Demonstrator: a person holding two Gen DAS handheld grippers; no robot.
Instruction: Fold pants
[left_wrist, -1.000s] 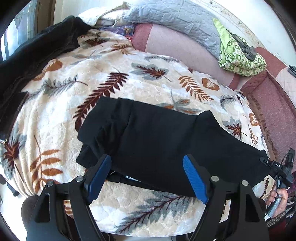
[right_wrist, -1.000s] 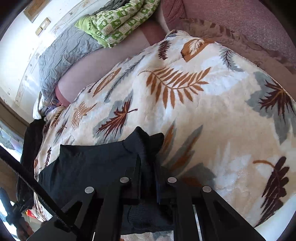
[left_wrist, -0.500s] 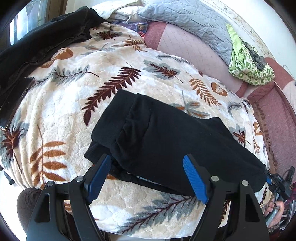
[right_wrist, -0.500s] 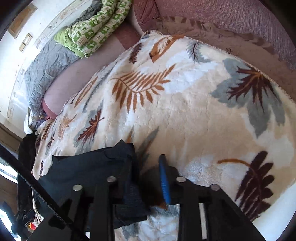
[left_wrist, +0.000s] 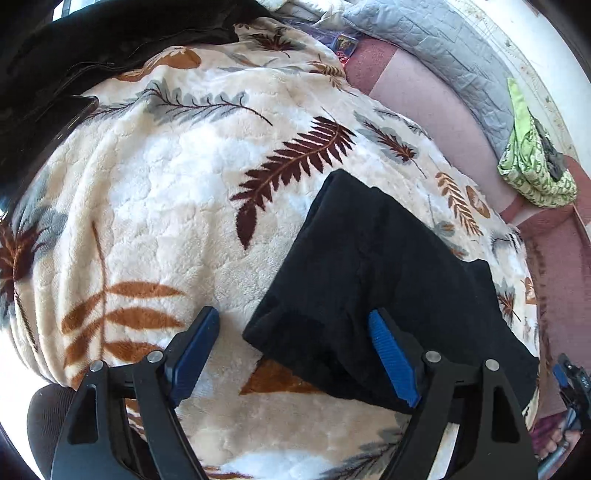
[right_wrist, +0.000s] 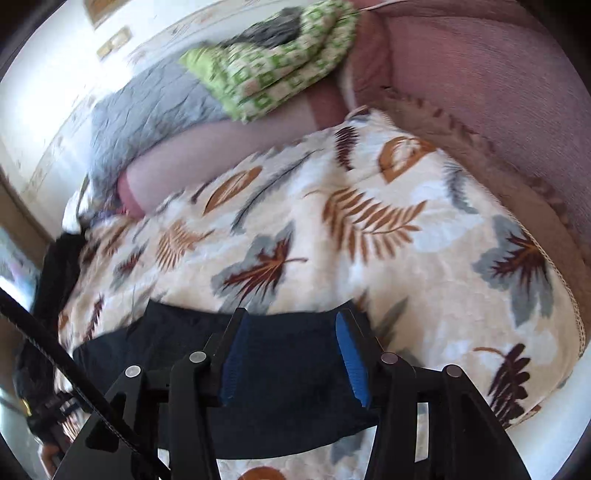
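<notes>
The black pants (left_wrist: 376, 280) lie folded flat on a cream blanket with a leaf print (left_wrist: 166, 192). My left gripper (left_wrist: 295, 332) is open above the pants' near left corner, holding nothing. In the right wrist view the pants (right_wrist: 280, 373) lie under my right gripper (right_wrist: 291, 339), which is open and empty over their far edge. The right gripper also shows at the left wrist view's lower right edge (left_wrist: 572, 380).
A dark garment (left_wrist: 74, 55) lies at the blanket's far left. A grey quilt (left_wrist: 443, 48) and a green patterned cloth (left_wrist: 532, 173) rest on the pink sofa back (right_wrist: 498, 92). The blanket's front edge drops off close to both grippers.
My right gripper has opened and let go of the pants, which now lie flat. My left gripper has shifted left, staying open.
</notes>
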